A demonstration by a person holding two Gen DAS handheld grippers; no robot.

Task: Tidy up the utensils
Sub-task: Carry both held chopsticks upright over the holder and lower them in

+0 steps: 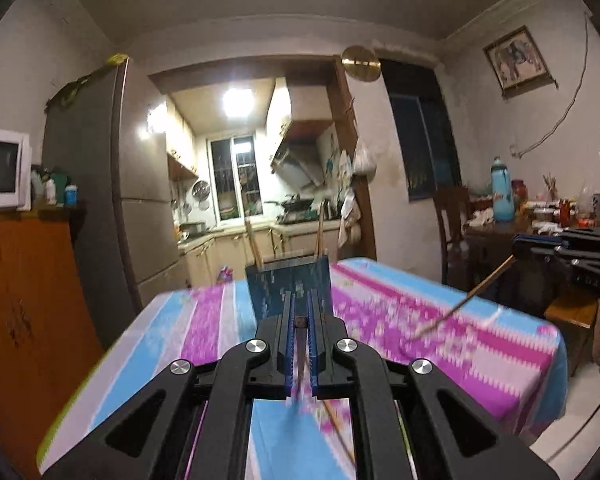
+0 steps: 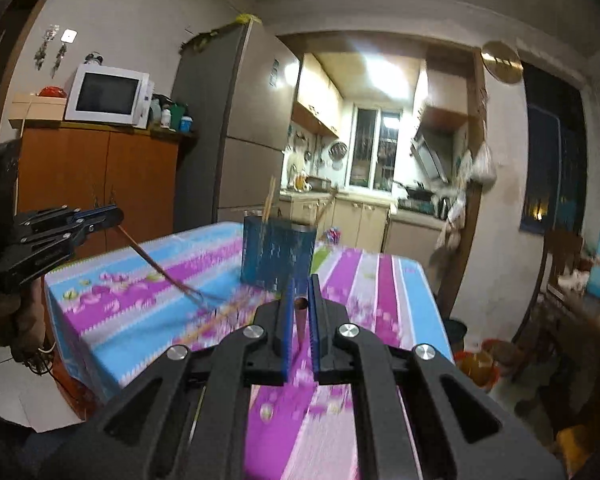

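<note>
The left tongs (image 1: 300, 312) are nearly closed on a thin brown chopstick (image 1: 301, 354) that runs down between their blue pads. Just ahead of them a blue utensil holder (image 1: 288, 284) stands on the table (image 1: 440, 344), with two sticks (image 1: 252, 240) rising from it. The right tongs (image 2: 300, 300) are likewise pinched on a chopstick (image 2: 301, 320), the holder ahead and slightly left. Motion blur makes it hard to tell, but another stick (image 2: 216, 318) seems to lie on the cloth left of them.
</note>
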